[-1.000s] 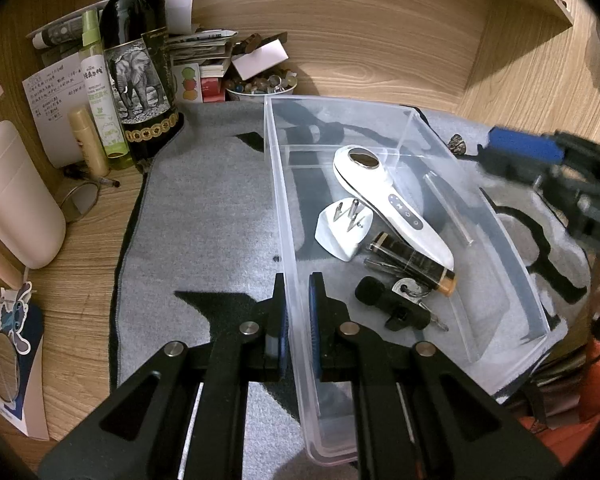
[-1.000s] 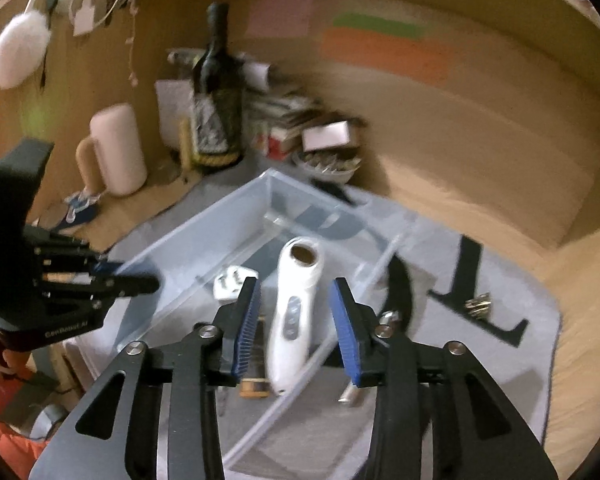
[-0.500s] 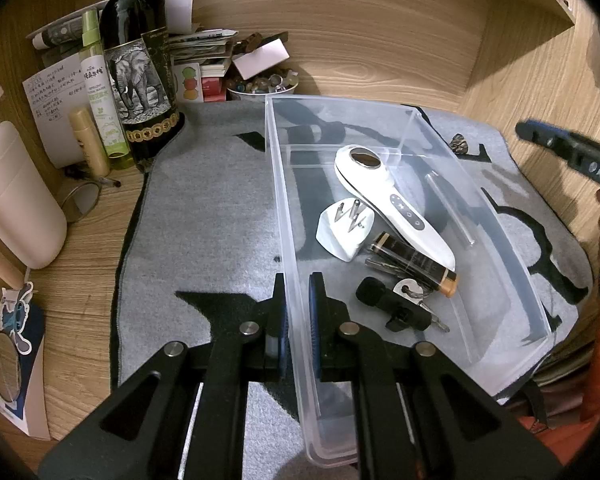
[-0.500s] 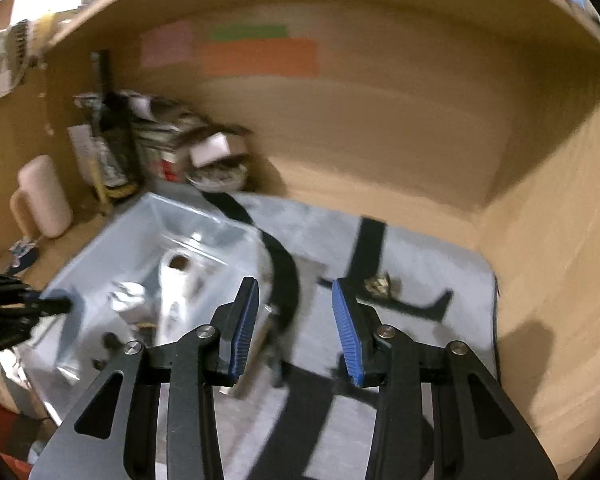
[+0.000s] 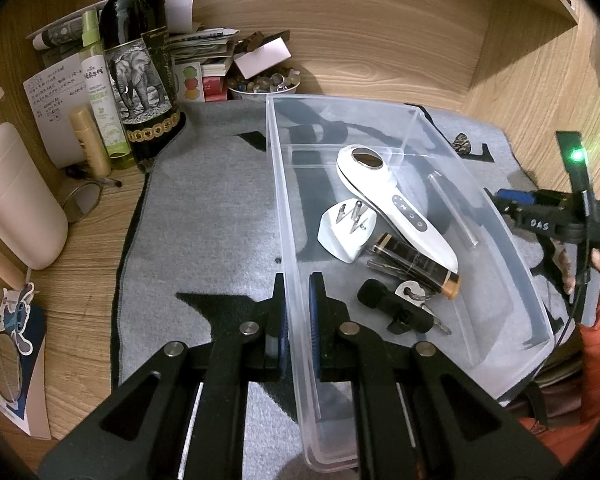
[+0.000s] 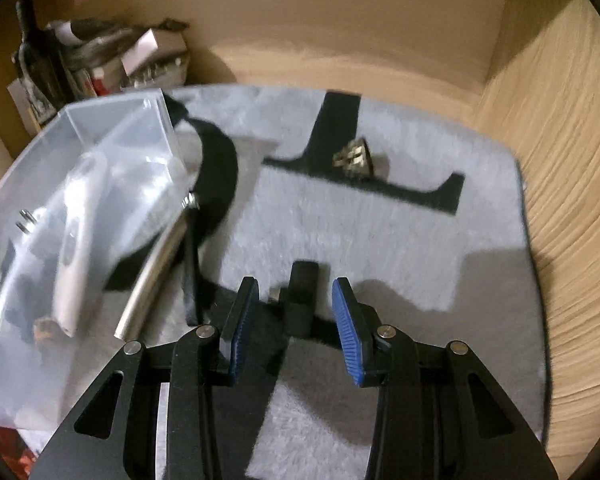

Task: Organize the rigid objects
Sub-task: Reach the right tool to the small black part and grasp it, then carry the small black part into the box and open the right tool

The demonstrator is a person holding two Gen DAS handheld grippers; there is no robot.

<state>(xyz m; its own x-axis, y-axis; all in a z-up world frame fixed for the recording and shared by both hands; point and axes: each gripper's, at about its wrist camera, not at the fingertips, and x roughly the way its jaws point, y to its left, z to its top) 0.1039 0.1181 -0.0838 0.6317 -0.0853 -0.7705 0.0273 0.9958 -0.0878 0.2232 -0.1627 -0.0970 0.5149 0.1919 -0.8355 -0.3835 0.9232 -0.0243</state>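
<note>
1. The small black block (image 6: 305, 280) is seen lying on the grey mat (image 6: 380, 240), just beyond the tips of the right hand-held gripper (image 6: 296, 328) at about 12 o'clock; it is judged to be the next thing to be picked up.
2. The right hand-held gripper is held open with nothing between its pads; it should be lowered so that the block is straddled squarely before it is closed.
3. The metal tube (image 6: 156, 276) and black strap (image 6: 190, 276), at 10 o'clock from the block, should be left undisturbed.
4. The small brass-coloured piece (image 6: 352, 156) further off at 12 o'clock is blurred and is best left for later.
5. The clear bin (image 5: 284, 200) is steadied at its near wall by the left hand-held gripper (image 5: 298, 312), which is clamped on it; that grip should be kept while the block is carried over at 9 o'clock.
</note>
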